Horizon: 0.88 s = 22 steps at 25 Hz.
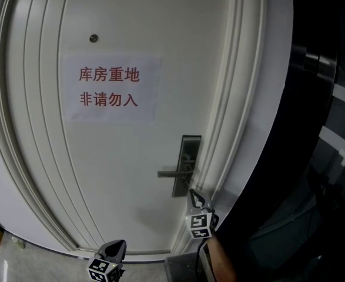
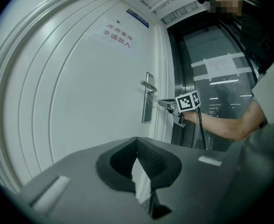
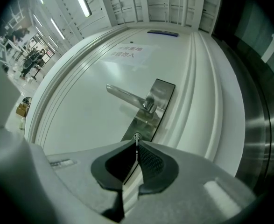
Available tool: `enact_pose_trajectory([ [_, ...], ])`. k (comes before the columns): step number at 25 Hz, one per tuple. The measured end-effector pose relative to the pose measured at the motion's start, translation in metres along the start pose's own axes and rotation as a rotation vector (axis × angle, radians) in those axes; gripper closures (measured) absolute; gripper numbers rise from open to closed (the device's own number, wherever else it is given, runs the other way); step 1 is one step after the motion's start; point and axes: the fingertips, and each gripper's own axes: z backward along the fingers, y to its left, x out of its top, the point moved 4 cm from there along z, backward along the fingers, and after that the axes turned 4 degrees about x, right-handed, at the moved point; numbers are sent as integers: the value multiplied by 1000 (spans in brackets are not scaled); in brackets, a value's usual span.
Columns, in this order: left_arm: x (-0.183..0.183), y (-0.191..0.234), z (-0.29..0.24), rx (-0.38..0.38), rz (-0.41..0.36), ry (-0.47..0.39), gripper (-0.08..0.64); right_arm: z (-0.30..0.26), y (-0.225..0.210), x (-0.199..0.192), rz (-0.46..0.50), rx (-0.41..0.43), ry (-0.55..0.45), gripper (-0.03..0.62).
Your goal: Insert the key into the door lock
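The left gripper (image 2: 137, 140) and right gripper (image 3: 137, 143) are grey shells with black ribbed pads (image 2: 151, 158) and pale rectangular labels (image 2: 210, 160). Each bears a white cube (image 2: 188, 101) with black square markers. A black cable (image 2: 201, 127) hangs from the right one. The short sleeve (image 2: 273, 90) is pale grey.

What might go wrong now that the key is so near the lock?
The key is only a sliver pinched at the very tips of the right gripper. Pushed off line against the lock plate, it might twist or slip out. Those tips cover the spot it is aimed at, so alignment is hard to check. The lever handle juts out just above and may get bumped.
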Motion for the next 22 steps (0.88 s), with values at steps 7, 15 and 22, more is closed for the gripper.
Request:
enact_pose_trajectory([
  [7,-1,1,-3,3,6,5,557,-3,-1,-5,31,-1,14,581],
  [15,-16,7,-9,9,9,9,557,-12,3,-3,187,-2,55,581],
  [22,-17,11,-8,17,15,13,557,-15,4,-4,347,-19,115,581],
])
